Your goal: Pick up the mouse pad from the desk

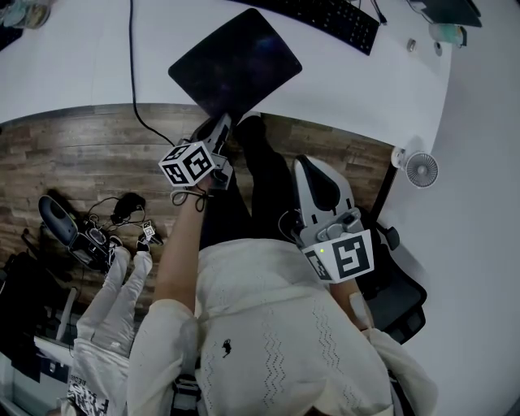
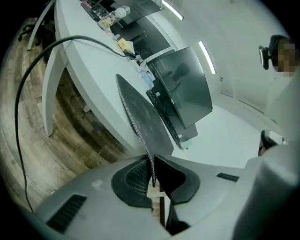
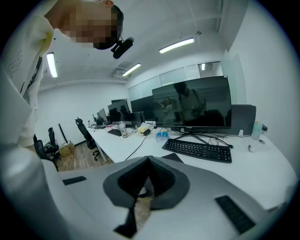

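Observation:
The dark mouse pad (image 1: pixel 236 61) hangs tilted over the white desk (image 1: pixel 81 65), its near corner past the desk's front edge. My left gripper (image 1: pixel 222 123) is shut on that corner. In the left gripper view the mouse pad (image 2: pixel 140 112) shows almost edge-on, running up from the closed jaws of the left gripper (image 2: pixel 152 174), clear of the desk top. My right gripper (image 1: pixel 309 164) is held low near the person's body, away from the desk. The right gripper (image 3: pixel 147 161) is shut with nothing between its jaws.
A black keyboard (image 1: pixel 333 18) lies on the desk behind the pad, in front of a monitor (image 3: pixel 192 103). A black cable (image 1: pixel 134 81) drops over the desk edge. A small fan (image 1: pixel 421 169) and a black chair (image 1: pixel 402 284) are at the right. Another person's legs (image 1: pixel 114 301) are at lower left.

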### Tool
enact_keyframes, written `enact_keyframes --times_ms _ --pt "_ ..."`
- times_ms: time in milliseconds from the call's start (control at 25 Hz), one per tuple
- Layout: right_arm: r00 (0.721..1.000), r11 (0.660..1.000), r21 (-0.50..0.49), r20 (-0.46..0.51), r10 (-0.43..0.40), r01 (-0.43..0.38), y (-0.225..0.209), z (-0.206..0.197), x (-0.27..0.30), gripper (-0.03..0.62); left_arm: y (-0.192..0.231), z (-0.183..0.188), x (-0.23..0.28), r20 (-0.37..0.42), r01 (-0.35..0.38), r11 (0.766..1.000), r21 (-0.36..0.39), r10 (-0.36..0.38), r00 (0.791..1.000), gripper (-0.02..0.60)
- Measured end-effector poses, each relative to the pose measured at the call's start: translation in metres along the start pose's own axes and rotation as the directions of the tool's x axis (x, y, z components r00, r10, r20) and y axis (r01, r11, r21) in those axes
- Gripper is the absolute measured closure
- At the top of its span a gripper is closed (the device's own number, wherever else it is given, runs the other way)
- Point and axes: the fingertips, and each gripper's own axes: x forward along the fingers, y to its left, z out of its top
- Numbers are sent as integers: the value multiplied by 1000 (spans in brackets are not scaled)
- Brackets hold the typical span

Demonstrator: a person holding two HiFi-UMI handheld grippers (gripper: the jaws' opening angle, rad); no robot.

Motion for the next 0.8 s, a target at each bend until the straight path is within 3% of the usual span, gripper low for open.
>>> enact_keyframes --times_ms 800 --pt "1000 1000 -7 27 13 -13 4 1 -8 592 2 -7 -10 -13 -14 1000 1 14 1000 558"
